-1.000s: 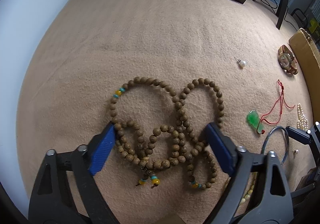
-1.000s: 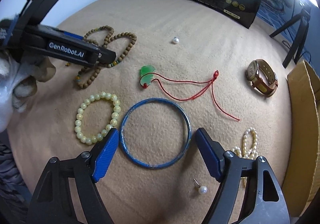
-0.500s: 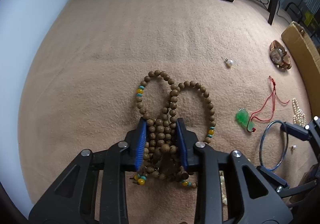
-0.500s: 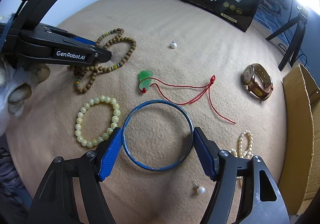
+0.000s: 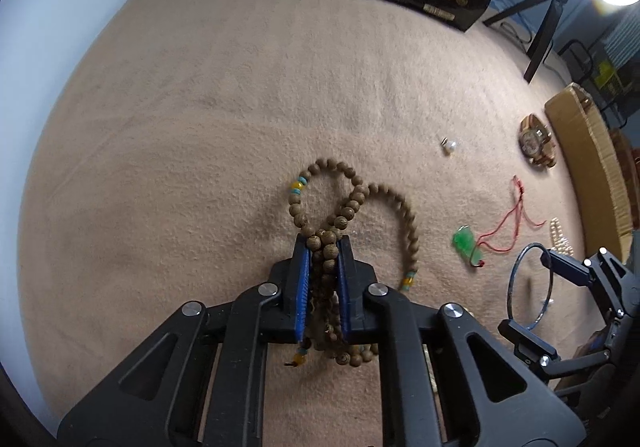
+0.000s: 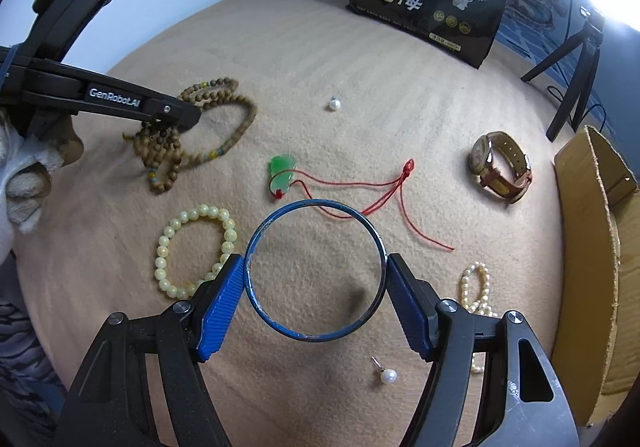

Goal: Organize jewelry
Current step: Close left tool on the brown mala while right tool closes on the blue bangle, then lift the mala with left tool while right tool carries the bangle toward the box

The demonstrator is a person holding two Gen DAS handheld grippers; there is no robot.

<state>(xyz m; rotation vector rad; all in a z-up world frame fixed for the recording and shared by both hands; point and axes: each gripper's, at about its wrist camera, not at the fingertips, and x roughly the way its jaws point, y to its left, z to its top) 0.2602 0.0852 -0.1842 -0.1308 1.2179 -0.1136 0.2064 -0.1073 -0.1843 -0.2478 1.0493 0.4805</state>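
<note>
Now wooden bead strand (image 5: 356, 203) runs lengthwise through left claw (image 5: 323, 243), loops forward

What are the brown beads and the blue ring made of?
The brown beads look like wood: dull, grainy and tan. The blue ring looks like painted metal, thin and stiff with chipped pale spots, though it might be hard plastic.

Your left gripper (image 5: 323, 247) held the brown wooden bead strand (image 5: 384, 203) bunched between its pads, loops trailing onto the beige cloth (image 5: 200, 107). Your right gripper (image 6: 314, 275) clamped the blue bangle (image 6: 256, 239) across its width, tilted up off the cloth. The green pendant (image 6: 282, 173) on red cord lay just beyond it.
</note>
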